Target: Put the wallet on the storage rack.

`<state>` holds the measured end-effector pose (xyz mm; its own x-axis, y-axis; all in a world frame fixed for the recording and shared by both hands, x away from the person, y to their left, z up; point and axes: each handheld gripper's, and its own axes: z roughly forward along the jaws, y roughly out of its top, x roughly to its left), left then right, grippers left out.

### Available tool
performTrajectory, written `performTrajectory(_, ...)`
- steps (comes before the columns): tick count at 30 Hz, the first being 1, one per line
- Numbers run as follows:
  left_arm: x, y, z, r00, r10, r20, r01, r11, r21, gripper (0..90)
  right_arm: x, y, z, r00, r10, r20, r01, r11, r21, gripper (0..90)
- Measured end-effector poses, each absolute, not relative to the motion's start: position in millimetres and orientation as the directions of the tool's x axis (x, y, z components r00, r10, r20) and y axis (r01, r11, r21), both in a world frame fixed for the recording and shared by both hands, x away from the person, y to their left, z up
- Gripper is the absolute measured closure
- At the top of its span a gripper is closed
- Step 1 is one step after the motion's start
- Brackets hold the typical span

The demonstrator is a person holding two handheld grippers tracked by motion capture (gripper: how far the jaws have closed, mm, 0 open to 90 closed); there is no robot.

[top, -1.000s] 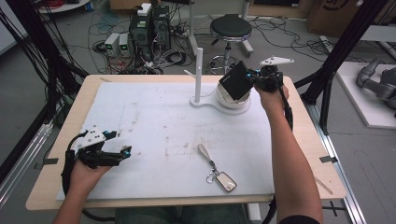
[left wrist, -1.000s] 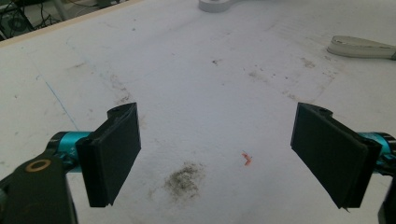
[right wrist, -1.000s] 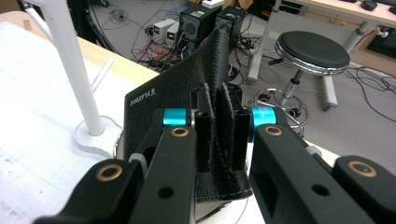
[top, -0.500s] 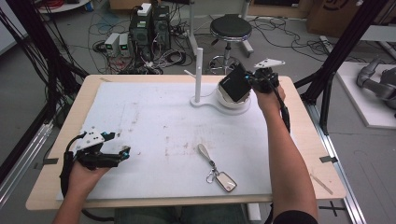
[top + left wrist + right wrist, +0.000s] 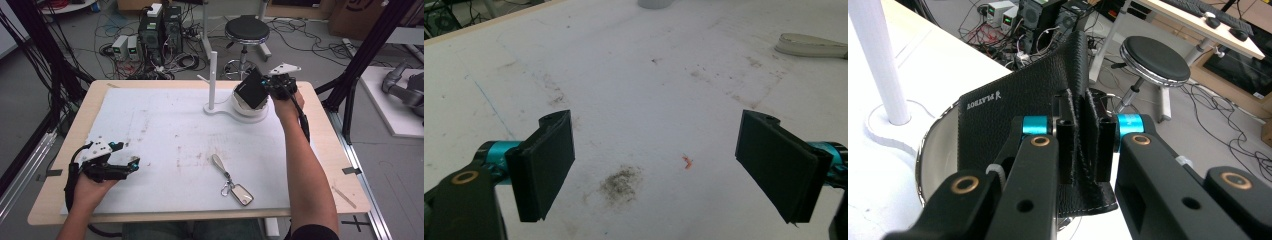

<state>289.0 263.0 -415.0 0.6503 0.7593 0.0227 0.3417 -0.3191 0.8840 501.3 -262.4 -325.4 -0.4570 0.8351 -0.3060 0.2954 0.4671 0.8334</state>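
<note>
1. Wallet (image 5: 251, 92), black leather, is clamped between the jaws of the right gripper (image 5: 270, 86), which holds it just above the round metal bowl (image 5: 250, 111) near the far right corner of the table (image 5: 60, 205).
2. Step in hand, as I judge: carrying the wallet over the bowl, to place it inside or to take it away; I cannot tell which.
3. The left gripper (image 5: 131, 165) rests near the near left corner, jaws wide apart and empty.
4. A key ring (image 5: 231, 182) lies near the near edge, untouched.
5. Next move needs a slow lowering, then opening the jaws, without hitting the white stand (image 5: 213, 82) beside the bowl.
</note>
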Motion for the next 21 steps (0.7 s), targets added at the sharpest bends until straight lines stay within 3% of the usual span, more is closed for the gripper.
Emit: performTrajectory(21, 289.3, 259.7, -416.2, 0.653, 0.757, 0.018, 0.346, -0.319, 0.882, 15.9, 502.0, -257.3, -329.0, -0.455, 0.802, -0.388, 0.259, 0.536, 0.804, 85.1)
